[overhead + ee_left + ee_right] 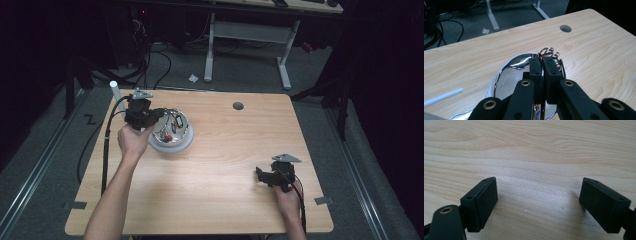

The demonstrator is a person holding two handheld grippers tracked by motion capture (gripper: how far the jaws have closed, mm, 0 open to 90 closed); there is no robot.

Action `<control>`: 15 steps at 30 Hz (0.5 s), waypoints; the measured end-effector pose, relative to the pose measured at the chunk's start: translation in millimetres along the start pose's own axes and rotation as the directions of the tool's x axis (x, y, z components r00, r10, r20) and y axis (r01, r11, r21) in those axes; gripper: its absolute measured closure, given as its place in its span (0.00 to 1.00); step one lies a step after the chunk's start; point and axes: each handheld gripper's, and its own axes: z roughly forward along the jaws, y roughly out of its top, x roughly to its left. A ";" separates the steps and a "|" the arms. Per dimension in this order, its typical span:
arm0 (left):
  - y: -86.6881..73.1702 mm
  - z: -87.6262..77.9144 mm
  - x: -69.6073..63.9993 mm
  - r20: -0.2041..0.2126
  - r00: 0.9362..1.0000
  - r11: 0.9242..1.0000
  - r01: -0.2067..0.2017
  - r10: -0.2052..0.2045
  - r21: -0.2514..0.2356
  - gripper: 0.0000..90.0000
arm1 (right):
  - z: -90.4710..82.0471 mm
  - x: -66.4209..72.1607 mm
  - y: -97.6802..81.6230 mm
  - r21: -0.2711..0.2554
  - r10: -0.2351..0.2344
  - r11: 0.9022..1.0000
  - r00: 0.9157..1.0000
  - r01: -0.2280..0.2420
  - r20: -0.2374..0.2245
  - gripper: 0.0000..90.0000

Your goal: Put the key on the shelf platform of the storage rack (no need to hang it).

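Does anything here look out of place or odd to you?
One small thing: a white tube sticks out over the table's far left corner instead of lying fully on it. The shiny bowl holds a tangle of small bits. The left gripper is shut on the bowl's rim. Nothing looks spilled or broken.

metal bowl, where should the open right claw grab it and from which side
Take the metal bowl by its thin rim on the side facing the right claw, one jaw inside, one outside. The wall is round and shiny, so it would likely slip. The left claw is shut over the opposite rim.
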 end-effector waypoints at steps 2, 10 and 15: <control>-1.5 3.0 -0.2 -0.006 1.000 1.000 -0.009 0.009 0.012 0.96 | 0.0 0.0 0.0 0.000 0.000 1.000 1.000 0.000 0.000 0.17; -9.8 15.0 1.6 -0.005 1.000 0.999 0.003 -0.003 0.036 0.96 | -0.1 0.0 0.0 0.001 0.000 1.000 1.000 0.000 0.000 0.17; -14.2 20.9 3.1 -0.006 1.000 0.999 0.007 -0.007 0.046 0.96 | -0.1 0.0 0.0 0.002 0.000 1.000 1.000 0.000 0.000 0.17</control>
